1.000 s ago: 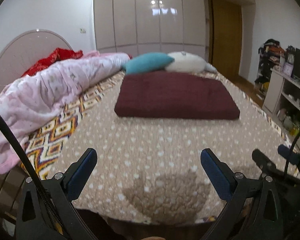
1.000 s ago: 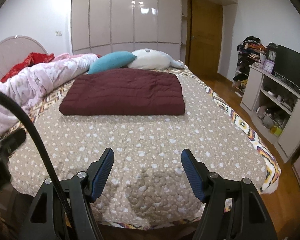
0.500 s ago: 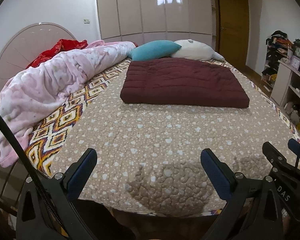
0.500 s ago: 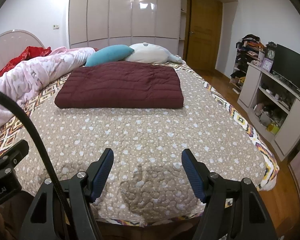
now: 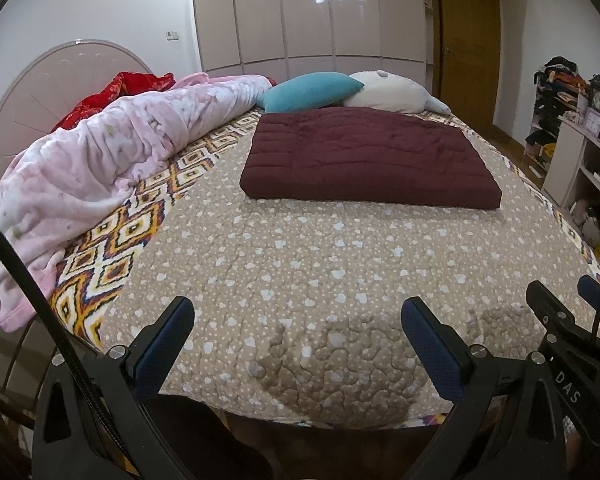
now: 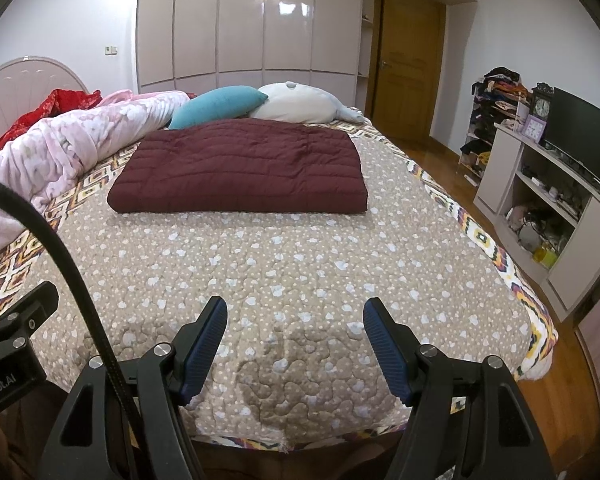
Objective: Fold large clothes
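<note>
A dark maroon quilted garment (image 5: 370, 158) lies folded into a flat rectangle on the far middle of the bed; it also shows in the right wrist view (image 6: 240, 168). My left gripper (image 5: 296, 344) is open and empty above the near edge of the bed. My right gripper (image 6: 294, 340) is open and empty at the same edge, to the right of the left one. Both are well short of the garment.
The bed has a tan spotted quilt (image 5: 300, 264). A pink blanket (image 5: 100, 168) is heaped along its left side with a red cloth (image 5: 116, 92) behind. A teal pillow (image 5: 312, 90) and a white pillow (image 5: 388, 92) lie beyond the garment. Shelving with a TV (image 6: 556, 184) stands right.
Both grippers have risen and tilted down, so the bed is seen from higher. The folded garment has not moved. Both grippers stay open.
</note>
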`<state>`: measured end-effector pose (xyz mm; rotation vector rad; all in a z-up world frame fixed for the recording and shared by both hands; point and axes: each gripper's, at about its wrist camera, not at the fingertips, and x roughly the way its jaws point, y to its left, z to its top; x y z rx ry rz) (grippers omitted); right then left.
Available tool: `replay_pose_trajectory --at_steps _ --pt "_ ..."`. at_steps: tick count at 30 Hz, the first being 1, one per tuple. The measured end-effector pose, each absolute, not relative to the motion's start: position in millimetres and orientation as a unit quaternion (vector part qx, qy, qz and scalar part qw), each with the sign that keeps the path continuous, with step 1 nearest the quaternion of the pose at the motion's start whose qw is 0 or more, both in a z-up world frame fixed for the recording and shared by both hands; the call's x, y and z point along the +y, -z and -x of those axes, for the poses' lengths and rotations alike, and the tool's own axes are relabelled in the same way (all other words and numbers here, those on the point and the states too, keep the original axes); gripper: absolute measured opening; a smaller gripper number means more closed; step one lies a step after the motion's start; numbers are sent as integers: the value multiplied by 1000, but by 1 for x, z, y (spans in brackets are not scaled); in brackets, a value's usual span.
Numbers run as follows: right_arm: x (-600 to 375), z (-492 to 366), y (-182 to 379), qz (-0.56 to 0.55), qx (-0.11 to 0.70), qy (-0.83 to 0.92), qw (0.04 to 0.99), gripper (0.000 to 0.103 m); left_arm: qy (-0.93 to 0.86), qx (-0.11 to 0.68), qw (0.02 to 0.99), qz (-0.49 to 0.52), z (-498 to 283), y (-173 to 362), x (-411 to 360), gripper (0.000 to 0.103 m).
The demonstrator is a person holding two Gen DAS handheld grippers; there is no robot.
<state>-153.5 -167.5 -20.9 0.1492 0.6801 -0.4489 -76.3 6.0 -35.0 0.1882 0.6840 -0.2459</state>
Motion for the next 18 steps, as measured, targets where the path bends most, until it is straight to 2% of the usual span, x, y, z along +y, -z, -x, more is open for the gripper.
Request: replay_pose_trajectory --at_steps 18 --pt "-168 150 23 -67 338 223 912 74 129 357 921 -90 74 43 3 103"
